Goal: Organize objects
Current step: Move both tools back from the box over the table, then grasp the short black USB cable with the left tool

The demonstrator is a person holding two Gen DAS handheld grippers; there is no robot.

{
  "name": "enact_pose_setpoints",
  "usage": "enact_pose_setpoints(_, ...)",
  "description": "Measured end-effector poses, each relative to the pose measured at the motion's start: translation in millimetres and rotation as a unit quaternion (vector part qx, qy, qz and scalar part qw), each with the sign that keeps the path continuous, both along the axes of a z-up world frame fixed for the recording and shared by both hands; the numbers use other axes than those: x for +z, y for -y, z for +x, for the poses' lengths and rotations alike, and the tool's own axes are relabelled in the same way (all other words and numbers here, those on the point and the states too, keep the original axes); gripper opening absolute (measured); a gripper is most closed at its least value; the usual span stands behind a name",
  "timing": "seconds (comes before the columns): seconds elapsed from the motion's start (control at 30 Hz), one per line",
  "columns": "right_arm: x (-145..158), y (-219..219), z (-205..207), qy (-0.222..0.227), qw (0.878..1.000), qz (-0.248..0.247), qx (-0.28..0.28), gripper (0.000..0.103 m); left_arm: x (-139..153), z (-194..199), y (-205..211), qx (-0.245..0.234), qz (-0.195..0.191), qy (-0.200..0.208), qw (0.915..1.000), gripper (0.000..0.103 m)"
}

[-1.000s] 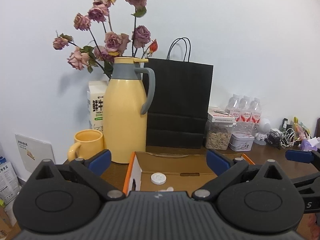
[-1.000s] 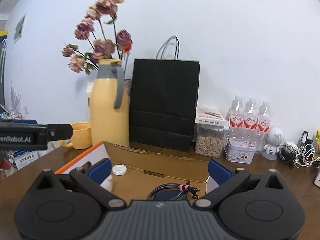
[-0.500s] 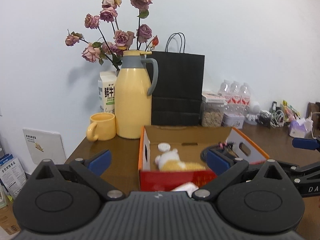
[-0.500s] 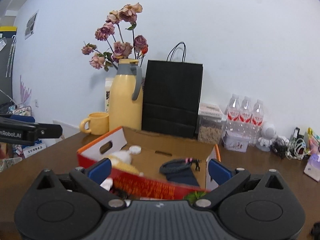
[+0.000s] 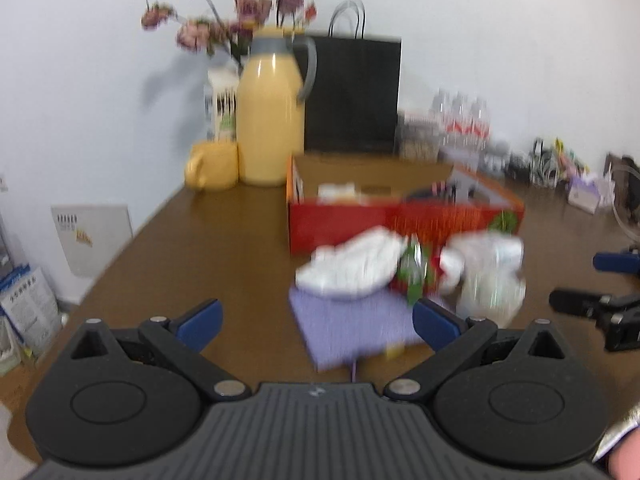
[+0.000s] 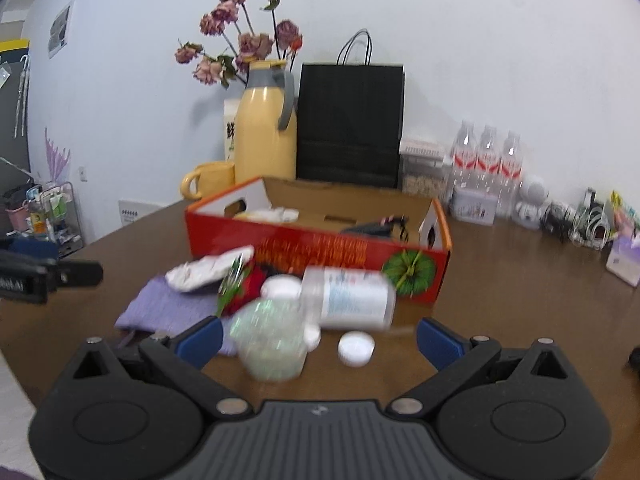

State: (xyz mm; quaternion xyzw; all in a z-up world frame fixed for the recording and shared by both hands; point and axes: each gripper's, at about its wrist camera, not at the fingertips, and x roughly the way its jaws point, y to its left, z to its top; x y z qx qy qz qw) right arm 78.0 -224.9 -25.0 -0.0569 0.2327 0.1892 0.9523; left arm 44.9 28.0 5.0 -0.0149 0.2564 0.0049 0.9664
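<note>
A red cardboard box stands open on the brown table and holds a black cable and pale items. In front of it lie a purple cloth, a white packet, a red and green packet, a clear bottle on its side, a glittery jar and a white cap. My right gripper is open just short of the jar and cap. My left gripper is open, with the cloth's near edge between its fingers. The left wrist view is blurred.
At the back stand a yellow thermos, a yellow mug, dried roses, a black paper bag, a snack jar, a tin and water bottles. Cables and small clutter fill the right rear. The table's left edge drops off near floor shelves.
Both grippers have pulled back from over the box toward the near side of the table. The loose items in front of the box have come into view. Both remain open.
</note>
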Motion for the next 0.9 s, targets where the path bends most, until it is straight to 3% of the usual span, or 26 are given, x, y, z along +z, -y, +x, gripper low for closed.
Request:
enact_pose_setpoints(0.17, -22.1, -1.0, -5.5, -0.033, 0.999, -0.006, 0.006, 0.103, -24.8, -3.3, 0.2, -0.019, -0.009, -0.038, 0.9991, 0.103)
enact_pose_setpoints(0.3, -32.7, -3.0, -3.1, -0.049, 0.999, -0.008, 0.006, 0.103, -31.7, -3.3, 10.7, -0.05, -0.009, -0.038, 0.998, 0.103)
enact_pose_setpoints(0.4, -35.9, -5.2, -3.4, -0.053, 0.999, -0.009, 0.009, 0.103, -35.7, -4.0, 21.7, -0.076, -0.002, -0.039, 0.9963, 0.094)
enact_pose_setpoints(0.47, -37.2, -5.5, -4.1, -0.054, 0.998, -0.009, 0.01, 0.103, -39.8, -0.3, 29.7, -0.087, 0.006, -0.047, 0.9951, 0.079)
enact_pose_setpoints(0.7, -38.8, -7.2, -5.8, -0.058, 0.998, -0.013, 0.016, 0.103, -49.0, 10.6, 48.0, -0.118, 0.033, -0.047, 0.9914, 0.049)
enact_pose_setpoints(0.77, -39.6, -7.0, -5.4, -0.059, 0.998, -0.012, 0.016, 0.103, -49.5, 10.6, 49.3, -0.118, 0.043, -0.041, 0.9912, 0.022)
enact_pose_setpoints(0.9, -41.6, -7.9, -4.0, -0.062, 0.998, -0.011, 0.017, 0.103, -47.9, 7.6, 46.5, -0.125, 0.032, -0.033, 0.9911, 0.015)
